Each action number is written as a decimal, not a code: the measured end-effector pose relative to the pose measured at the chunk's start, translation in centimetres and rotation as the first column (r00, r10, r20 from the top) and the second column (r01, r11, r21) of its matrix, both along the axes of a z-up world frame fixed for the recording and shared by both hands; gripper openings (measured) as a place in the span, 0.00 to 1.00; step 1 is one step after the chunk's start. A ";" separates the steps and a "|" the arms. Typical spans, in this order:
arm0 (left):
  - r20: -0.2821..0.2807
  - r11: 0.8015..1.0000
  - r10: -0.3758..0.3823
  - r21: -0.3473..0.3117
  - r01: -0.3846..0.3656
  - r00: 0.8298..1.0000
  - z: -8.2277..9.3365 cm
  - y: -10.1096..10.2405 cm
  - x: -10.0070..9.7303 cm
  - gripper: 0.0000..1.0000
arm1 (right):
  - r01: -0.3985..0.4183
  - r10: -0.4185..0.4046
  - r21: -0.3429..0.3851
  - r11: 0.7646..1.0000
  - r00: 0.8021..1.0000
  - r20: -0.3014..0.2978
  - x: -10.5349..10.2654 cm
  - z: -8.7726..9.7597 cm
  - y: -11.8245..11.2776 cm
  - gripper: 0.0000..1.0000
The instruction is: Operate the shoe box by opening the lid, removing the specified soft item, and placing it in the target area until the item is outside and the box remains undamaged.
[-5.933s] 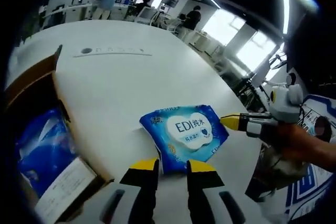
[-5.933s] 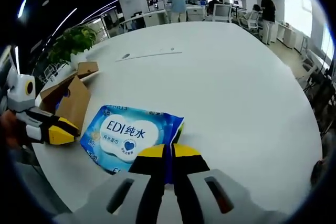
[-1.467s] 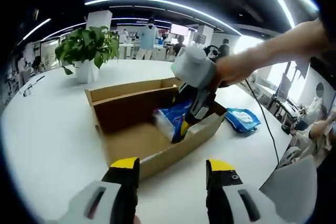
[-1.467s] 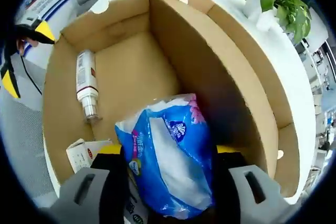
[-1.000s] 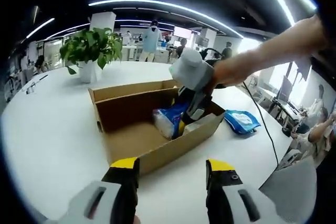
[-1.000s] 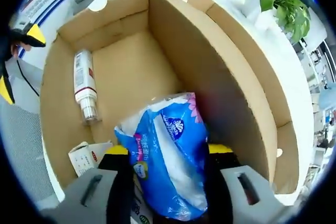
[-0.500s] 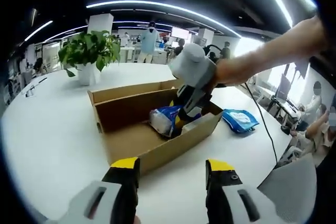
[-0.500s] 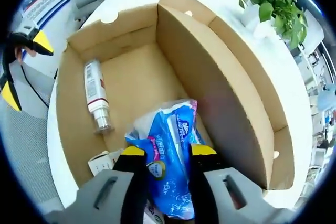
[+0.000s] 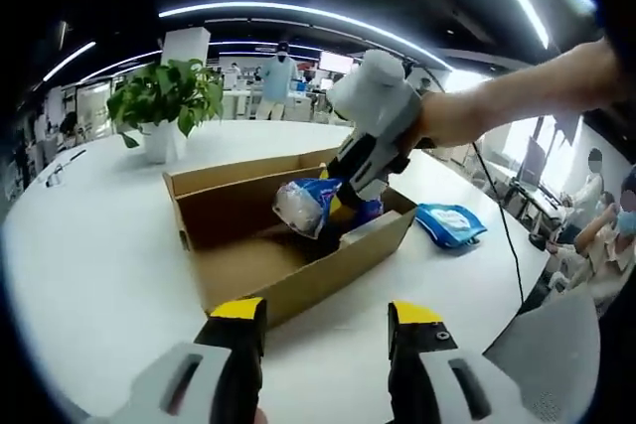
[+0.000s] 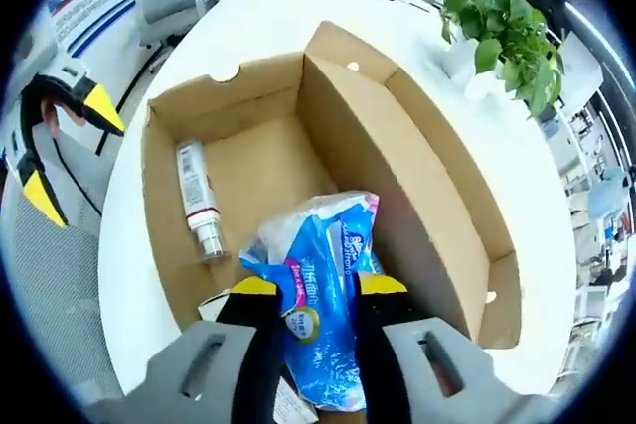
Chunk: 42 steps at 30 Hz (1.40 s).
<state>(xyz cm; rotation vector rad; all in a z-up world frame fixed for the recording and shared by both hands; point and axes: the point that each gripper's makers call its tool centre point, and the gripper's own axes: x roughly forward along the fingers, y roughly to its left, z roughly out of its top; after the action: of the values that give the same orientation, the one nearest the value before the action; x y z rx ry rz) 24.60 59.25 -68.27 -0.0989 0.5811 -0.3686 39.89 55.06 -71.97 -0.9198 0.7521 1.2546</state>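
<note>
Brown cardboard, lid folded back: the box [image 9: 288,245] sits open on the white table [image 9: 89,245]. In the left gripper view the right hand-held gripper [image 9: 333,220] reaches down into it from the upper right, a hand [image 9: 452,116] behind it, with a blue pack [image 9: 303,204] pinched between its jaws and raised about level with the box's rim. The right gripper view looks straight down its own yellow-tipped jaws, pressed onto both sides of the pack [image 10: 316,290], a crinkled blue-and-white soft bag with pink print. Below it, on the box floor [image 10: 253,171], a white bottle [image 10: 199,198] lies on its side near the left wall (red band round it), and a corner of a small white carton [image 10: 211,307] peeks out by the jaws.

The left hand-held gripper [image 9: 323,317] hangs over the table in front of the box, jaws spread, nothing between them; it also appears at the left edge of the right gripper view [image 10: 60,146], off the table.

A second blue packet [image 9: 449,223] lies flat on the table to the right of the box, apart from it. A potted plant [image 9: 164,106] stands on the table beyond the box.
</note>
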 end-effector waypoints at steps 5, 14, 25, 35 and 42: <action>-0.004 1.000 -0.013 -0.006 0.013 1.000 -0.1 -0.2 0.0 0.50 | 0.016 -0.017 0.037 0.999 1.000 0.019 -0.4 2.0 -0.2 0.23; -0.006 0.999 -0.047 -0.017 0.047 0.999 -0.1 -0.9 -0.2 0.50 | 0.019 -0.025 0.068 0.998 0.996 0.089 -1.2 5.4 -1.0 0.21; -0.008 0.996 -0.088 -0.025 0.088 0.996 -0.1 -1.5 -0.5 0.50 | 0.025 -0.042 0.099 0.995 0.983 0.178 -0.8 8.7 -2.1 0.19; -0.009 0.993 -0.112 -0.025 0.112 0.994 -0.2 -2.0 -0.6 0.50 | 0.040 -0.060 0.076 0.996 0.955 0.290 0.4 11.2 -5.9 0.16; -0.011 0.992 -0.122 -0.018 0.122 0.992 -0.2 -2.3 -0.8 0.50 | 0.077 -0.098 0.072 0.994 0.928 0.358 0.8 12.0 -9.5 0.13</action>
<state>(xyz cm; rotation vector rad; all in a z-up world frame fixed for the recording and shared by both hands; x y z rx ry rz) 23.85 57.00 -68.45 -0.0827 0.5975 -0.4921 40.66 45.56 -59.94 -1.0234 0.4570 0.9847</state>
